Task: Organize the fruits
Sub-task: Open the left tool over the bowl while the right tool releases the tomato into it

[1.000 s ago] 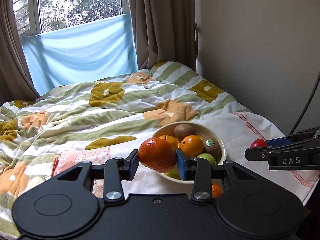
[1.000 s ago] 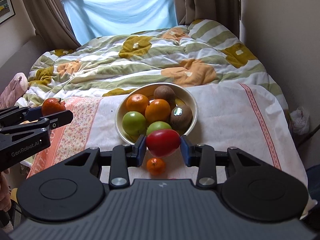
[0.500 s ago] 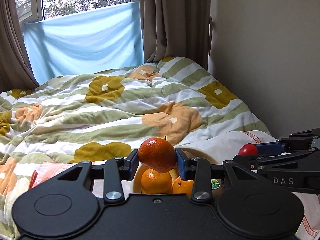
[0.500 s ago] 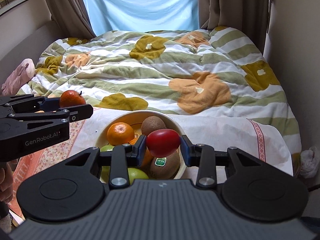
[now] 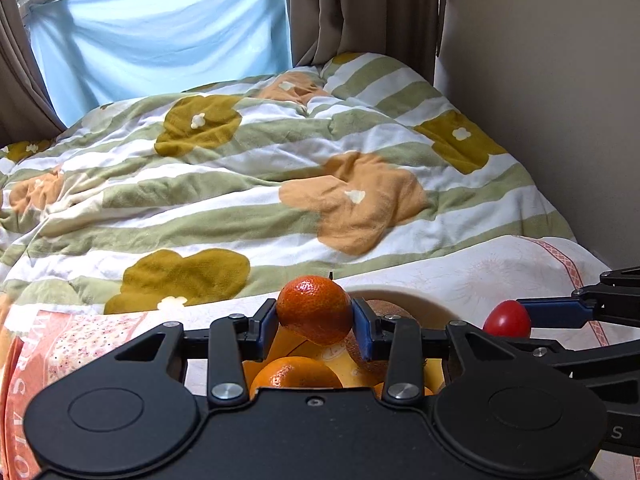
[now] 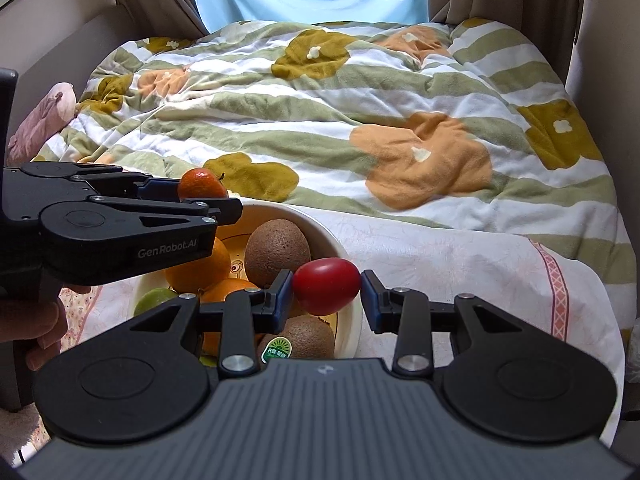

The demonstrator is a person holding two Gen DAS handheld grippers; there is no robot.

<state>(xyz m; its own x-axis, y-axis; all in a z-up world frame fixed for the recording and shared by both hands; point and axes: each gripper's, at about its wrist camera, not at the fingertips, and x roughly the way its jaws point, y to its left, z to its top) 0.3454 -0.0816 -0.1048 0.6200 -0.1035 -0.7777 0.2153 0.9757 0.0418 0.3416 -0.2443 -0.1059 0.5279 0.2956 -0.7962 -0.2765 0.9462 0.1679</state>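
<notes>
Over the cream bowl (image 6: 340, 248) of kiwis and oranges on the bed's quilt (image 6: 360, 120), the left gripper (image 5: 315, 320) is clamped on a tangerine (image 5: 314, 310) while the right gripper (image 6: 326, 286) beside it pinches a red tomato (image 6: 326, 286) above the bowl's near rim.

"GenRobot.AI" on left gripper (image 6: 200, 196) (side face), kiwi sticker (image 6: 276, 352) illegible

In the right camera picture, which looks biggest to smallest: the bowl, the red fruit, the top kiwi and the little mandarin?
1. Bowl
2. Top kiwi and red fruit: these look about alike, and the red fruit sits nearer the camera, so no ranking between them.
3. Mandarin: smallest, though it is partly hidden by the left tongs.
</notes>
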